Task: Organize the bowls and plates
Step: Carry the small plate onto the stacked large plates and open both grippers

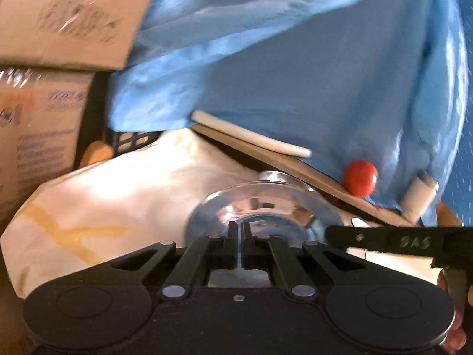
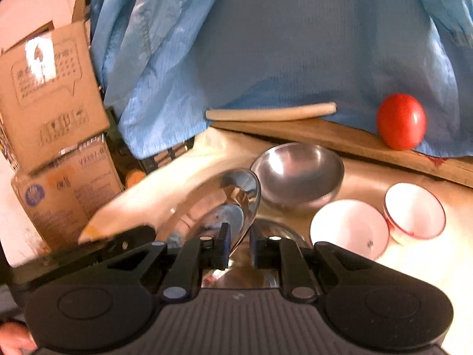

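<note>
My left gripper (image 1: 240, 230) is clenched, its two fingers pressed together on the rim of a shiny metal plate (image 1: 260, 207) that stands tilted in front of the camera, above the cream cloth (image 1: 118, 189) over the table. My right gripper (image 2: 239, 236) is grasping a metal plate (image 2: 218, 204) too, the thin rim caught between its nearly closed fingers, the plate tipped up on edge and leaning left. (I cannot tell whether both grippers hold one and the same plate.) From the right wrist I see a metal bowl (image 2: 298, 174) just beyond that plate, upright on the cloth. To its right stand two white bowls (image 2: 348, 230), side by side and touching, the right-hand one with a red rim (image 2: 414, 210). Farther back a wooden board (image 2: 354, 145) carries a red tomato (image 2: 400, 121) and a pale stick (image 2: 272, 114), with blue fabric (image 2: 295, 44) hanging behind them. Cardboard boxes (image 2: 56, 94) are stacked at far left.
</note>
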Demonstrator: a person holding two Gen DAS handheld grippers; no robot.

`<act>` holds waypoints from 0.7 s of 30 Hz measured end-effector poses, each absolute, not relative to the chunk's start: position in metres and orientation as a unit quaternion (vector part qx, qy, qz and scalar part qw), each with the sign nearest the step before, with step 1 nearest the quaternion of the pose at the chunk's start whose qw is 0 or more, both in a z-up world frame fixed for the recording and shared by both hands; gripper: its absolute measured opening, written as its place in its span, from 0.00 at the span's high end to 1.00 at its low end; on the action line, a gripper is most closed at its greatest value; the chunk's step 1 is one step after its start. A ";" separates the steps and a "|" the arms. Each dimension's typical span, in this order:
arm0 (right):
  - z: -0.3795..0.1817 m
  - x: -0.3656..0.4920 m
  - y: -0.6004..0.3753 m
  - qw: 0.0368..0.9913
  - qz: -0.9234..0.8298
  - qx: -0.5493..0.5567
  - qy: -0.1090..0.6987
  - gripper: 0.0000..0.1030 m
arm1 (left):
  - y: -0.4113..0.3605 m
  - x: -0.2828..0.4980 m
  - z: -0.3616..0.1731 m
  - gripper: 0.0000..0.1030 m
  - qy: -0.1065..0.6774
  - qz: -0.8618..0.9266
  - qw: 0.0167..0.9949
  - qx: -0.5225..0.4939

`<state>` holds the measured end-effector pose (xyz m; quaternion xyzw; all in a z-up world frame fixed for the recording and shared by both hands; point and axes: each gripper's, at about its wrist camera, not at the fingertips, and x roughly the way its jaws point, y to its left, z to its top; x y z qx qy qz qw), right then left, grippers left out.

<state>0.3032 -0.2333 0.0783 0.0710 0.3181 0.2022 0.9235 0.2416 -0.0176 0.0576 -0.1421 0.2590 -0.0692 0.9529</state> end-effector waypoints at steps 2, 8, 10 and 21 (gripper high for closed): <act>0.073 0.298 -0.235 0.922 0.199 0.078 0.322 0.85 | -0.022 0.242 0.056 0.99 0.264 -0.077 0.951 -0.142; 0.055 0.287 -0.249 0.919 0.188 0.112 0.329 0.85 | -0.020 0.246 0.050 0.99 0.279 -0.071 0.947 -0.141; 0.050 0.284 -0.255 0.919 0.180 0.118 0.330 0.87 | -0.020 0.244 0.050 0.99 0.279 -0.074 0.947 -0.139; 0.032 0.268 -0.274 0.920 0.159 0.122 0.337 0.84 | -0.020 0.244 0.044 0.86 0.288 -0.074 0.945 -0.134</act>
